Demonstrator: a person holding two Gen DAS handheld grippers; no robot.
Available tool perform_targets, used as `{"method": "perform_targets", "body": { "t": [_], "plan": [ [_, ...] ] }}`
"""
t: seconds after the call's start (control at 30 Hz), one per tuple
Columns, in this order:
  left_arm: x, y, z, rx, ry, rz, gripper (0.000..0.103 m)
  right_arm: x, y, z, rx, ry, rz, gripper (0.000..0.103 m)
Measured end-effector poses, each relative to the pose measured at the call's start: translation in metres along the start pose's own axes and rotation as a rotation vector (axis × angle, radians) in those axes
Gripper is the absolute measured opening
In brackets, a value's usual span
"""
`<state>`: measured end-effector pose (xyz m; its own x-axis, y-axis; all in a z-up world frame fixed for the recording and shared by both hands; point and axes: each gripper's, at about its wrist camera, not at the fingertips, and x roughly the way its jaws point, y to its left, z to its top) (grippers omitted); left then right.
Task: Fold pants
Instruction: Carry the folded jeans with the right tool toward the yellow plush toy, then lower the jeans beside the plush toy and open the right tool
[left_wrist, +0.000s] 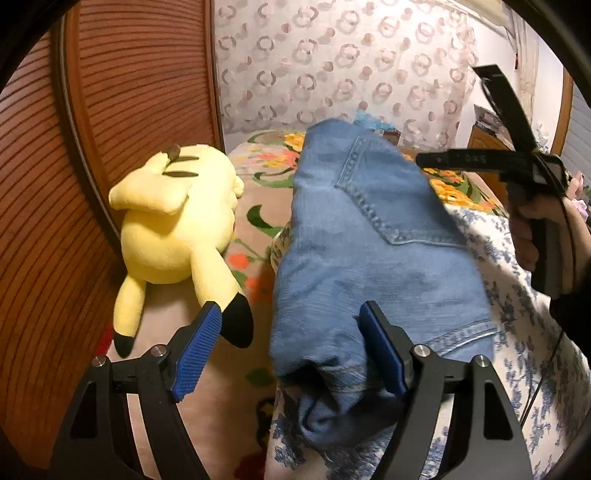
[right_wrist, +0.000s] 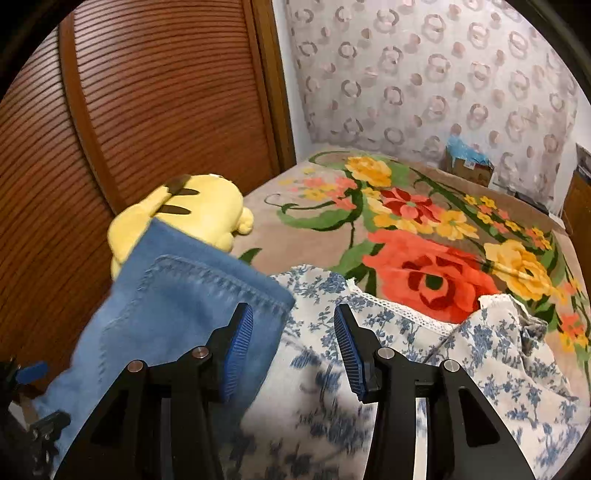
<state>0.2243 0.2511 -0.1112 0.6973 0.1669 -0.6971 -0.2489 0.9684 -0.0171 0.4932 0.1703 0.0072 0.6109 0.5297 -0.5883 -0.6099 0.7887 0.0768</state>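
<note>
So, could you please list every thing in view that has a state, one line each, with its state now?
jeans: folded into a bundle, lying on the blue-flowered cloth
left gripper: open, holding nothing
right gripper: open, holding nothing
yellow plush toy: lying face down beside the jeans
blue-flowered cloth: spread out, rumpled
wooden slatted door: closed
</note>
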Motion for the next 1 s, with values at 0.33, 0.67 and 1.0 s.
{"method": "perform_targets", "body": {
  "t": [0.33,0.67,1.0],
  "plan": [
    [-0.051,-0.033,0.005,0.046,-0.086,-0.032,0.078,-0.085,0.011,-0.043,-0.024,-0.083,0.042,0.047],
    [-0.093,-0.085,-0.006,0.104,-0.134,-0.104,0.079,-0.185,0.001,-0.111,0.011,-0.139,-0.014,0.048],
    [-0.131,-0.131,-0.02,0.139,-0.151,-0.178,0.083,-0.283,0.004,-0.178,0.055,-0.197,-0.095,0.048]
  ]
}}
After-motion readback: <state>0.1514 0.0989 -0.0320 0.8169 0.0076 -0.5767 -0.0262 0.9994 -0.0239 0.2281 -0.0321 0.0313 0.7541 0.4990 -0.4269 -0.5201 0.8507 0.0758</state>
